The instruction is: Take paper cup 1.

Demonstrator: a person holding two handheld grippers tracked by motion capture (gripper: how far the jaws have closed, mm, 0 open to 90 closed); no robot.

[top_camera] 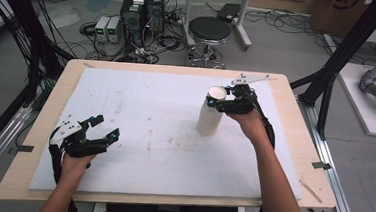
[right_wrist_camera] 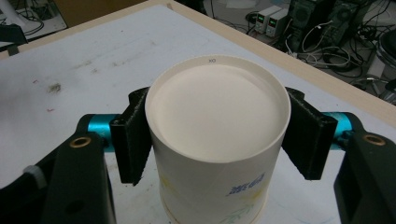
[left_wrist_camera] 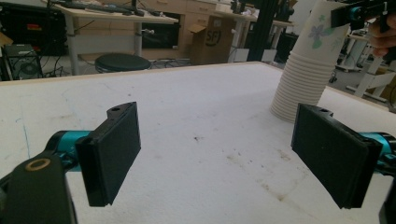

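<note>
Paper cups, white with a faint floral print, nested upside down in a tall stack (top_camera: 211, 115) toward the table's right side. Left gripper (top_camera: 105, 129) idle, jaws spread wide, holding nothing, well apart from the stack, which stands ahead of it to its right. Right gripper (right_wrist_camera: 217, 135) at the stack's top, black pads pressed on both sides of the uppermost cup (right_wrist_camera: 217, 126). Risks, judged: squeeze may dent the thin wall; nested cups could cling, so several lift together; a tilted pull may topple the stack onto the white foam sheet (top_camera: 139, 132).
</note>
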